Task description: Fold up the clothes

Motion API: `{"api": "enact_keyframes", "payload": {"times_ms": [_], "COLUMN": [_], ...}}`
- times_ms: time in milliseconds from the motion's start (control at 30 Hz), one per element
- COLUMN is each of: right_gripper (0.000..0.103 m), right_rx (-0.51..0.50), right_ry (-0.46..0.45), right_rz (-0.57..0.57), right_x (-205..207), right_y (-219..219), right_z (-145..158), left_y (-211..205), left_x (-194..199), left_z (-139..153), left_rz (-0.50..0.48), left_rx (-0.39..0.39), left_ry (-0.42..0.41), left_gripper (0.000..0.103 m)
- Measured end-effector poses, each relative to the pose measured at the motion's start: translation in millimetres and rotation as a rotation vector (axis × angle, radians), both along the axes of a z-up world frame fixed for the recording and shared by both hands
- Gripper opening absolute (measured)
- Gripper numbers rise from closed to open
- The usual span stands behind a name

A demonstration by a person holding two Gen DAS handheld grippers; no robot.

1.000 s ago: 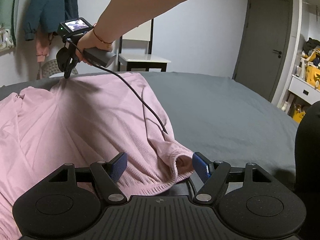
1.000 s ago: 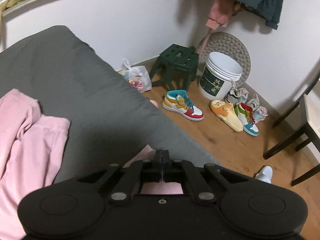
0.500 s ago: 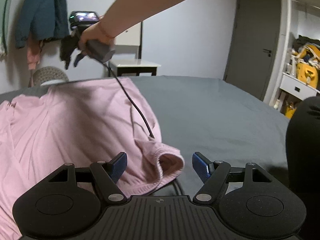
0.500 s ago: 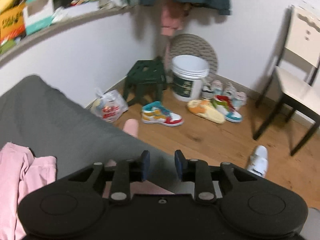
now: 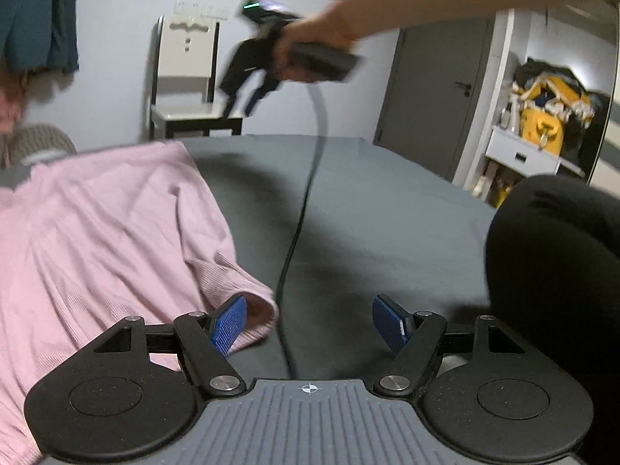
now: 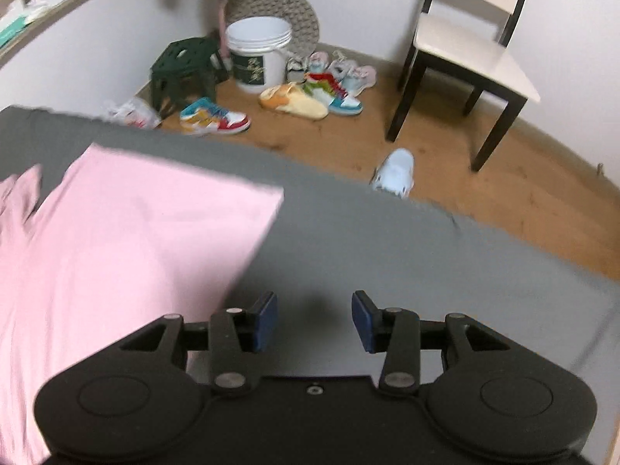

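The right gripper (image 6: 314, 321), clamped on the pink garment (image 5: 97, 240) a second ago, now gapes empty above the grey bed (image 6: 387, 240). The left gripper (image 5: 310, 323) stays wide open beside the garment's cuff. Motion blurs the white bucket (image 6: 257, 56), its label unreadable.

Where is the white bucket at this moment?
In the right wrist view, the white bucket stands on the floor by the wall, between the green stool and the shoes.
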State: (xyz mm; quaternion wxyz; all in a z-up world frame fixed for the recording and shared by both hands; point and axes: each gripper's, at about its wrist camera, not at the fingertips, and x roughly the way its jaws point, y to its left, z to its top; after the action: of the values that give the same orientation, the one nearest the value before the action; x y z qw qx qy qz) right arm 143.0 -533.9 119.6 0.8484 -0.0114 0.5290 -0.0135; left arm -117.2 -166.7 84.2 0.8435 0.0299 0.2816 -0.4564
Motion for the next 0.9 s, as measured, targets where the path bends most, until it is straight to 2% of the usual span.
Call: {"api": "enact_keyframes", "payload": {"times_ms": [167, 300, 467, 500, 567, 633, 667, 700, 767, 800, 867, 900], "right_gripper": [0.043, 0.049, 0.050, 0.050, 0.050, 0.050, 0.050, 0.050, 0.050, 0.050, 0.049, 0.044], "right_rx": [0.189, 0.280, 0.431, 0.450, 0.491, 0.486, 0.482, 0.479, 0.498, 0.508, 0.525, 0.538], "right_ry": [-0.032, -0.043, -0.104, -0.117, -0.120, -0.122, -0.128, -0.133, -0.152, -0.168, -0.210, -0.237], "right_rz": [0.017, 0.061, 0.096, 0.091, 0.078, 0.054, 0.024, -0.006, -0.087, -0.126, -0.173, -0.193], "right_x": [-91.4, -151.6, -199.6, -205.3, -210.3, -210.1, -209.2, -208.1, -197.3, -190.3, -167.7, -153.0], "right_y": [4.3, 30.1, 52.6, 53.5, 53.5, 48.4, 44.9, 41.2, 27.0, 20.2, 9.8, 6.0], "right_z": [34.4, 58.0, 60.7, 58.2, 45.5, 33.0, 26.7, 20.4, 5.3, -2.7, -21.2, -32.6], "left_y": [0.5, 0.7, -13.5, -18.8, -29.1, -36.4, -40.0, -43.5, -48.0, -47.1, -39.7, -36.4], "left_x": [3.3, 10.0, 25.0, 25.3, 25.8, 25.5, 27.9, 30.4, 36.4, 39.5, 45.1, 47.3], "left_z": [-7.2, -19.5, -39.0, -41.5, -46.4, -48.2, -50.6, -53.1, -59.4, -62.9, -67.1, -68.6], "left_rz": [0.036, 0.112, 0.226, 0.233, 0.247, 0.269, 0.282, 0.295, 0.329, 0.354, 0.373, 0.380], "left_rx": [-0.051, -0.097, -0.115, -0.109, -0.098, -0.086, -0.077, -0.069, -0.059, -0.066, -0.120, -0.141], "left_ry": [0.096, 0.184, 0.263, 0.253, 0.234, 0.201, 0.205, 0.209, 0.231, 0.253, 0.321, 0.357], "left_gripper": [0.073, 0.072, 0.072, 0.072, 0.064, 0.057, 0.044, 0.037, 0.008, 0.004, 0.004, 0.004]}}
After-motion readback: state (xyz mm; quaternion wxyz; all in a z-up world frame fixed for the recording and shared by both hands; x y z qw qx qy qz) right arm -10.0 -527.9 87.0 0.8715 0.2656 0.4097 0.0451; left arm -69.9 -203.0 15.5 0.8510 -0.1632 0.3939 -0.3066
